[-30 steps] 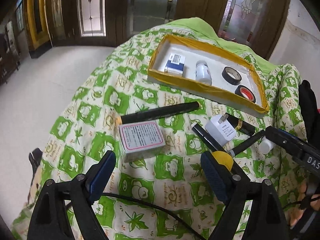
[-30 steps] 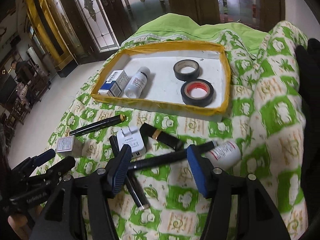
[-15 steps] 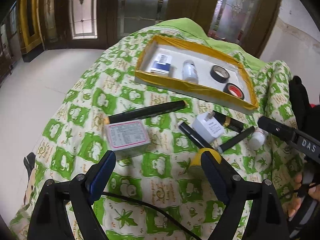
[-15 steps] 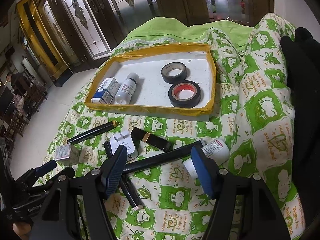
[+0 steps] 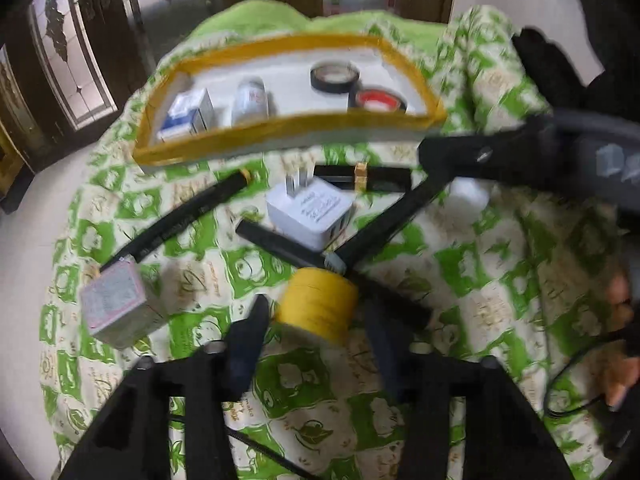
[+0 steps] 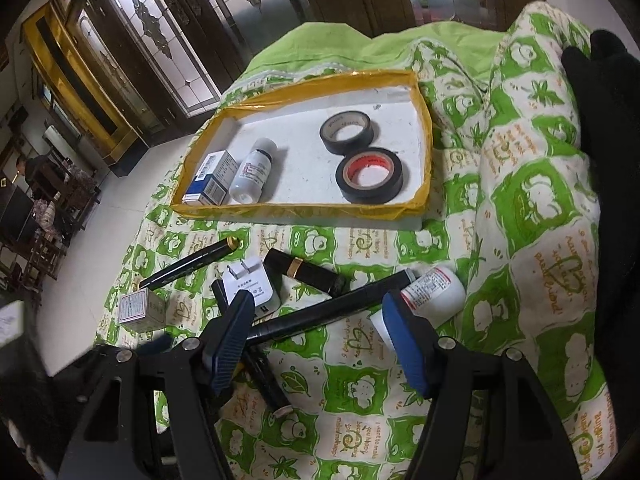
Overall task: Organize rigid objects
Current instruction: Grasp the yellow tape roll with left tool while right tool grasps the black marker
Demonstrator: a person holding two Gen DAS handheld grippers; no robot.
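A yellow-rimmed white tray (image 6: 424, 196) (image 5: 288, 126) holds a blue-white box (image 6: 212, 178), a white bottle (image 6: 254, 170) and two black tape rolls (image 6: 348, 130) (image 6: 370, 174). On the green-patterned cloth lie a white charger (image 6: 250, 284) (image 5: 310, 212), black pens (image 6: 188, 264) (image 6: 332, 312), a black-gold tube (image 6: 304, 272), a white bottle (image 6: 432, 292) and a small box (image 6: 142, 308) (image 5: 116, 306). My left gripper (image 5: 316, 340) is open with a yellow tape roll (image 5: 318, 306) between its fingers. My right gripper (image 6: 316, 344) is open above a long black pen.
The cloth drops off at the left to a pale floor (image 6: 80, 308). A dark garment (image 6: 608, 128) lies at the right edge. Wooden glass doors (image 6: 168, 32) stand behind. The left gripper shows blurred at the lower left of the right wrist view (image 6: 156, 342).
My left gripper has swung right and forward and its jaws have narrowed, now straddling the yellow tape roll. The right gripper has pulled back and up slightly, still open.
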